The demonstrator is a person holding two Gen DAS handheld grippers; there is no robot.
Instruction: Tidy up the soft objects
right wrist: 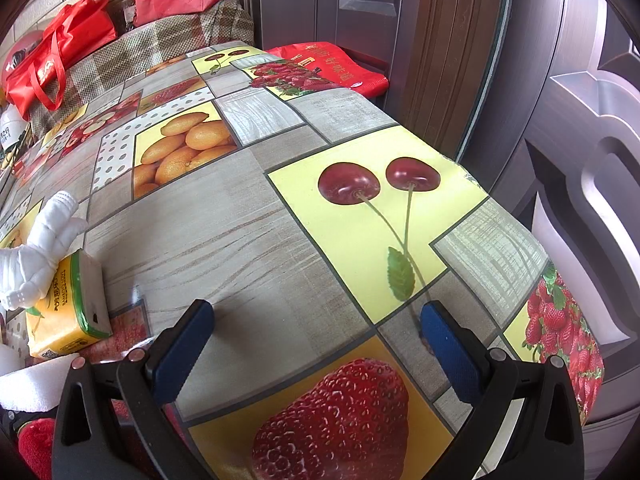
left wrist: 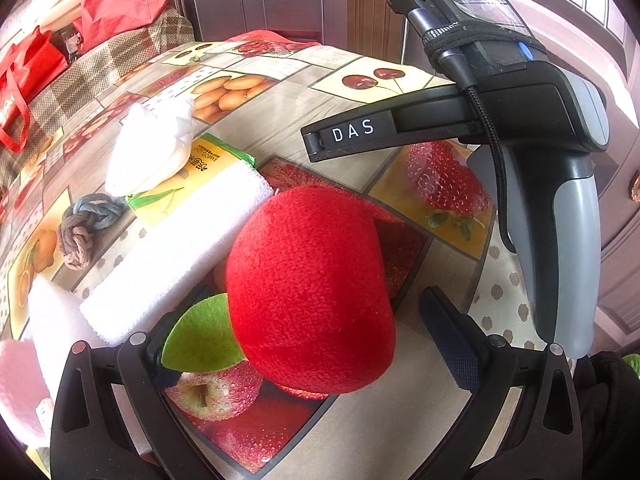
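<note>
Straddling plush apple (left wrist: 308,292) — left gripper (left wrist: 316,340)

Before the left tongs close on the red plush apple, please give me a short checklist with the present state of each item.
1. Left tongs open: ok.
2. Red plush apple between the pads: ok.
3. Green leaf clear of the left pad: not ok, it overlaps.
4. White foam block apart from the apple: cannot tell.
5. Right tongs open and holding nothing: ok.
</note>
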